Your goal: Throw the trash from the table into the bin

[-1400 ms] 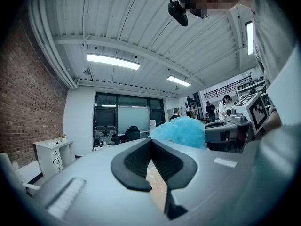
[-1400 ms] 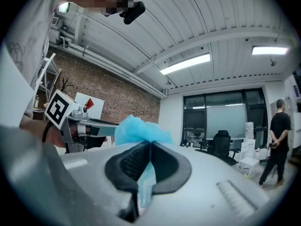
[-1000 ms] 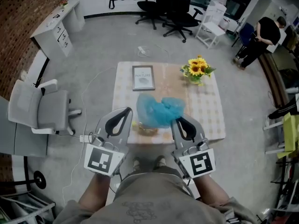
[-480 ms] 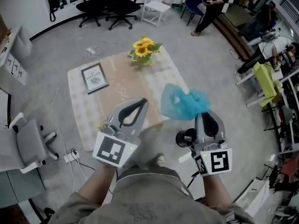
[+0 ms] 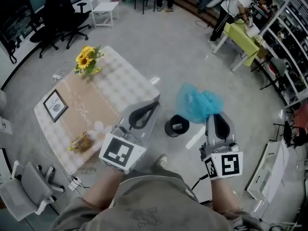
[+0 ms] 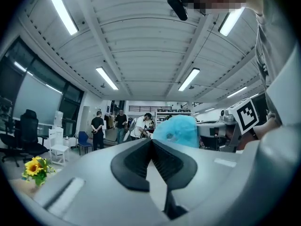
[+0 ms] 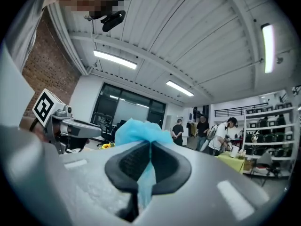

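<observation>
Crumpled pale-blue trash wad (image 5: 198, 102), soft, flimsy and seemingly weightless, juts from the clenched right gripper (image 5: 215, 117), pinched by one fold, near the round black bin (image 5: 176, 125); left gripper (image 5: 155, 104) closed, empty.

Left tool (image 5: 154, 105) shut, empty; right tool (image 5: 215, 115) clamps blue bag (image 5: 196, 102).

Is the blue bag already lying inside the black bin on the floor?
No, the blue bag is pinched in the shut jaws of the right gripper, and it is outside the black bin.
</observation>
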Available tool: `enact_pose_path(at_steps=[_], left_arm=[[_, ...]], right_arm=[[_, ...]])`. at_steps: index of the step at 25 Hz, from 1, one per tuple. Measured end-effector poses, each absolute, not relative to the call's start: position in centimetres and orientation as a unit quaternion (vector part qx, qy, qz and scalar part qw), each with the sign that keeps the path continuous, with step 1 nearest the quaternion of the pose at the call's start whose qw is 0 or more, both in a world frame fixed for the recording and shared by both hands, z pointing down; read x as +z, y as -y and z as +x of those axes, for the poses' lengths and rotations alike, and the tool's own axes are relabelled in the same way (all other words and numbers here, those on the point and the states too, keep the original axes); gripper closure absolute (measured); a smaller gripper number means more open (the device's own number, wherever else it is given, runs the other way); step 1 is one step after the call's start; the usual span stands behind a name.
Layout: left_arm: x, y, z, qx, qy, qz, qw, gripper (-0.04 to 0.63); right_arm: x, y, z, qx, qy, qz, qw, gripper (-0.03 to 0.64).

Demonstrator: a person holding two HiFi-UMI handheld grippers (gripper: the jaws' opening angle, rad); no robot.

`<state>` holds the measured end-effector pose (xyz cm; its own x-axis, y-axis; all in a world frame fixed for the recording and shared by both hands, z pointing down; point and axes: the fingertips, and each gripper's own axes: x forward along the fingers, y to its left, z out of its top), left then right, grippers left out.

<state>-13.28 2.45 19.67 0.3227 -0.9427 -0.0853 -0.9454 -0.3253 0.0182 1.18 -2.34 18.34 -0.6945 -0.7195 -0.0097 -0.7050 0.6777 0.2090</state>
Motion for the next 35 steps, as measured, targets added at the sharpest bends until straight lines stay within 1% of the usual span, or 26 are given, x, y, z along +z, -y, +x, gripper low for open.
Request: enact_pose_path(at_steps=[12, 20, 30, 35], left_arm=[[22.2, 6.8, -1.1, 0.001, -0.556, -0.831, 0.009, 0.589], [22.3, 11.4, 4.4, -0.014, -0.544, -0.839, 0.006, 0.588], [22.7, 14.0, 7.7, -0.028, -0.491, -0.871, -0.003, 0.589], [23.0, 14.2, 7.3, -0.027, -0.467, -0.884, -0.009, 0.589]], right_arm=[[20.1, 9.3, 12.7, -0.081, 0.910, 0.405, 0.018, 0.612], [20.9, 13.1, 18.3, -0.062, 0.906, 0.419, 0.005, 0.612], [21.2, 14.3, 21.2, -0.035, 0.886, 0.462, 0.007, 0.612], [21.2, 14.0, 20.9, -0.036, 0.873, 0.486, 0.017, 0.612]])
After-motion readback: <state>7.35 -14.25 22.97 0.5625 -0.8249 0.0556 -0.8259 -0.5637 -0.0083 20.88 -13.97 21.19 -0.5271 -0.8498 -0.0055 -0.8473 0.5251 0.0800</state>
